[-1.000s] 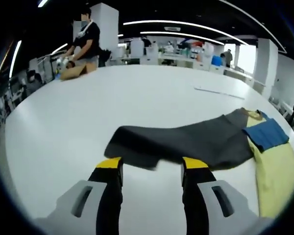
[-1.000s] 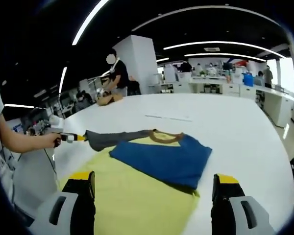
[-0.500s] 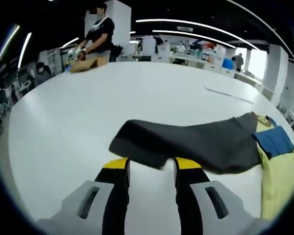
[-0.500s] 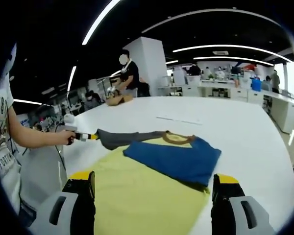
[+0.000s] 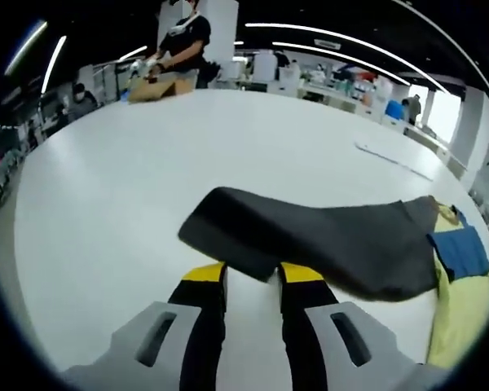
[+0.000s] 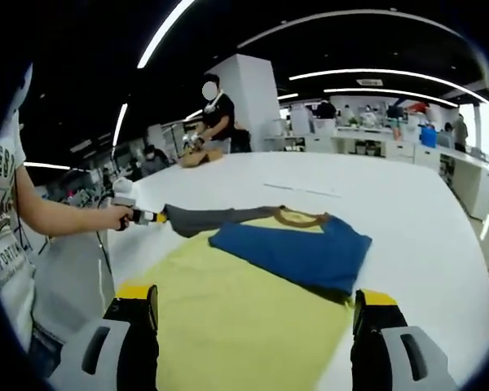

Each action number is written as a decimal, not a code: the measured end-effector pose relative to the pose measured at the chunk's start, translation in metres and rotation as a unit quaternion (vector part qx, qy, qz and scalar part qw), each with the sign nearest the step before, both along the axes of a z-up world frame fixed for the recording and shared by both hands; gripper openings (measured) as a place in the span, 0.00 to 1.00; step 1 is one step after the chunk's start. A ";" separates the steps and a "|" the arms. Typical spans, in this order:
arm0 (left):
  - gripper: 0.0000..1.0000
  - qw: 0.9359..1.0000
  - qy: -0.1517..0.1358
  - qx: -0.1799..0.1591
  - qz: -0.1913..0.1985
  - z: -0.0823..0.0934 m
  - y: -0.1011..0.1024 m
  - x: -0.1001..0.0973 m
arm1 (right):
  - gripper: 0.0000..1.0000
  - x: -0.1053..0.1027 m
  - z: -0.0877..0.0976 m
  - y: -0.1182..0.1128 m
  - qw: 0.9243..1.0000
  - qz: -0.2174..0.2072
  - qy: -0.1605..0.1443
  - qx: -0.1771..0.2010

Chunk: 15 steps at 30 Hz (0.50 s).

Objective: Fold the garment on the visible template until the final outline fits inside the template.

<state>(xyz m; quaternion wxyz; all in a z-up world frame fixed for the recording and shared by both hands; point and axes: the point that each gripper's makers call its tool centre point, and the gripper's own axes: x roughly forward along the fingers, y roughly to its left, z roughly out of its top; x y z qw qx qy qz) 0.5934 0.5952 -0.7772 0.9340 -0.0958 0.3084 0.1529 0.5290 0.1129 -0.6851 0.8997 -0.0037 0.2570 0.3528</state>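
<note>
Here, the broad white table [image 5: 106,204] gives me plenty of bare surface, and the flat yellow-green template sheet [image 6: 236,318] lies on it right in front of my right gripper [image 6: 257,314]. The garment, a shirt with a blue folded body [image 6: 297,252] and a long dark grey sleeve [image 5: 310,240], rests partly on that sheet: the blue part sits on the template's far portion, while the sleeve trails off its edge across the table towards my left side. That sleeve is what I judge must come in next, since it lies outside the outline. So my left gripper [image 5: 251,277] is at the sleeve's cuff end, jaws narrowed to a slim gap with the cloth edge between the yellow tips; whether they actually pinch it I cannot tell. My right gripper hangs wide open above the template, holding nothing, ready, I think, to steady the fold. People work at a far bench.
</note>
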 end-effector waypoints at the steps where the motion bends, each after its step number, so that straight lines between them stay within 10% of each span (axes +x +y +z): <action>1: 0.21 1.000 0.000 -0.002 0.006 0.001 0.000 0.000 | 0.99 0.000 -0.001 -0.002 1.000 -0.001 0.002 -0.001; 6: 0.13 0.999 0.033 0.033 0.016 0.000 0.005 -0.003 | 0.99 -0.001 -0.003 -0.006 1.000 -0.007 0.003 -0.008; 15: 0.19 0.999 0.010 -0.021 0.029 0.002 0.003 0.001 | 0.99 -0.006 -0.013 -0.009 1.000 -0.005 0.012 -0.026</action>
